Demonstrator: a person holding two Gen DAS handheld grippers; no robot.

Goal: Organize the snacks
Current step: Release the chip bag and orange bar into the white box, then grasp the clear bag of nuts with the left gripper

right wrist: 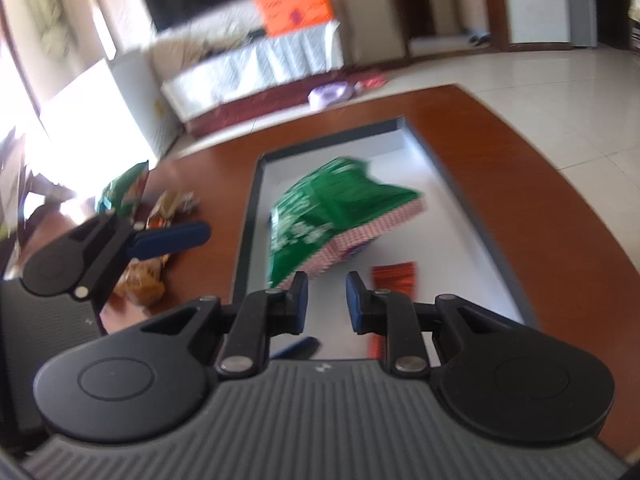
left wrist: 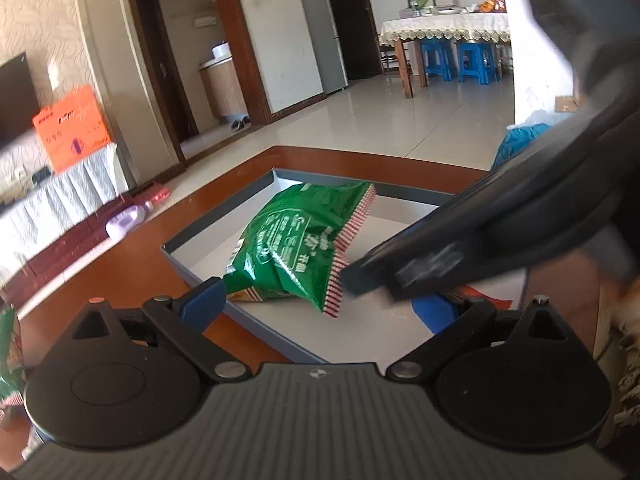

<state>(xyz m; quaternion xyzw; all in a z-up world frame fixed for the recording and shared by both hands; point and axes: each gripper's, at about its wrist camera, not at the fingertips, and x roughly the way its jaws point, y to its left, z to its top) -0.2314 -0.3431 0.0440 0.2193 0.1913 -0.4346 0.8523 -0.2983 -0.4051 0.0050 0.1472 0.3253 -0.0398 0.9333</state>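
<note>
A green snack bag (left wrist: 292, 240) with a red-checked edge lies in a shallow grey-rimmed tray (left wrist: 208, 224) on a brown wooden table. My left gripper (left wrist: 316, 304) is open, its fingers wide apart just in front of the bag, over the tray's near edge. My right gripper (right wrist: 326, 304) is open and empty, just short of the same bag (right wrist: 320, 216) in the tray (right wrist: 250, 208). The right gripper also crosses the left wrist view (left wrist: 460, 252) above the tray. A small red packet (right wrist: 394, 278) lies in the tray under the right finger.
Several loose snack packets (right wrist: 160, 220) lie on the table (right wrist: 520, 208) left of the tray. The left gripper (right wrist: 172, 240) hovers there in the right wrist view. Beyond the table are tiled floor, a TV bench with an orange box (left wrist: 72, 128), and a dining table with blue stools (left wrist: 460, 60).
</note>
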